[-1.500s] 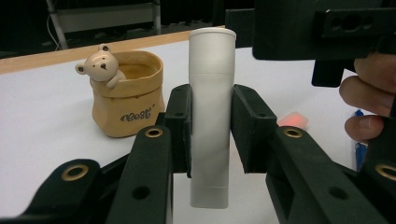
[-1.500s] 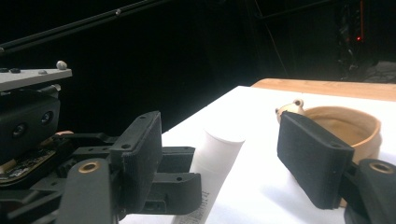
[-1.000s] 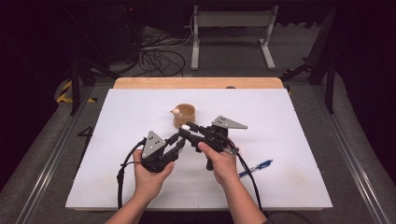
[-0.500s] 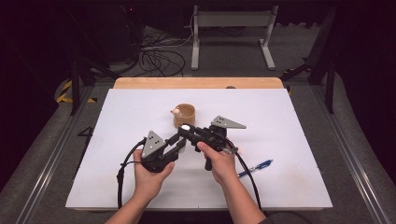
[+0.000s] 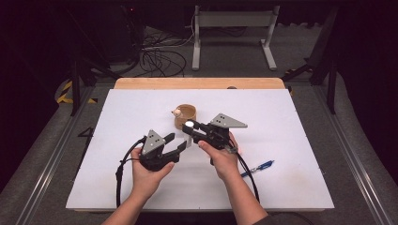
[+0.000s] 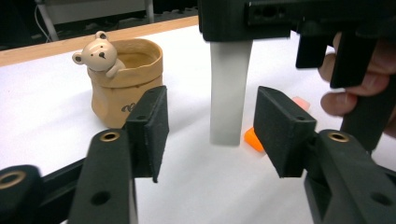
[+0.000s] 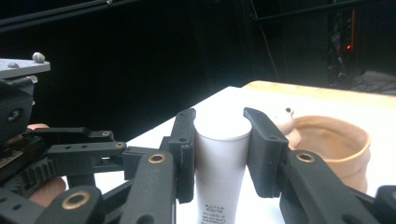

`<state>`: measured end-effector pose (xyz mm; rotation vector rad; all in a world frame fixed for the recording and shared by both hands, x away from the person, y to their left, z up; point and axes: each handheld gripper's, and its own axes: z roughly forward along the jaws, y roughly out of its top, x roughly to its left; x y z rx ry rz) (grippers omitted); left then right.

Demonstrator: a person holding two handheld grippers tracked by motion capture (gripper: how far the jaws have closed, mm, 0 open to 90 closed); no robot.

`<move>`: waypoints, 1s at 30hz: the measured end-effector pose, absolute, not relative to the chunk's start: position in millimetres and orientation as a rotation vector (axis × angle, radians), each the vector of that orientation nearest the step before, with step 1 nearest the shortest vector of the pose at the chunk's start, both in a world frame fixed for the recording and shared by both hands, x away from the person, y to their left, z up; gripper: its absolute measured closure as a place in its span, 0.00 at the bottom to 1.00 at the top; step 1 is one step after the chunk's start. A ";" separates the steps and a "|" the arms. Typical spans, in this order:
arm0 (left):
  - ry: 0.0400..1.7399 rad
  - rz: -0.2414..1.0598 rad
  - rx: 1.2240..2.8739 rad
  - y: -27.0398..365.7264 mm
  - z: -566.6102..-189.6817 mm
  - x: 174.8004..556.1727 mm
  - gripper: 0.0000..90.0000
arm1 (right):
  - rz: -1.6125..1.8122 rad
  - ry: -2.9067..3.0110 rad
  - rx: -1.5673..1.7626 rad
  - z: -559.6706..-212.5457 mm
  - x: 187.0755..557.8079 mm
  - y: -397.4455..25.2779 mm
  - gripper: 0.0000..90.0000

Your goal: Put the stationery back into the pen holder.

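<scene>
gripping a white tube (image 7: 219, 158) by its capped end, the right gripper (image 5: 193, 129) has both jaws pressed flat against the tube's sides, which lifts it clear of the white table (image 5: 291, 122) and leaves its lower end hanging free in the air. that free end is probably the point of the hold: in the left gripper view the tube (image 6: 229, 93) drops down between the spread, empty jaws of the left gripper (image 5: 180, 147), which sits just below and beside the right one, so the left looks lined up to close on the bottom half, perhaps to steady the body while the cap is worked. the bear-faced cup (image 5: 185, 116) stands upright just behind the two grippers, near but not touching them. a small orange piece (image 6: 254, 139) lies on the table behind the tube, and a blue pen (image 5: 258, 167) rests off to the person's right, well apart from the work.
</scene>
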<state>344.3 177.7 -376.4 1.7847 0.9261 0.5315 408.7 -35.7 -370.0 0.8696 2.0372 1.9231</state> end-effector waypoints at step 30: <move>0.901 0.513 1.792 201.0 -383.8 352.7 0.19 | 1.775 1.895 0.747 -356.2 456.6 -27.4 0.74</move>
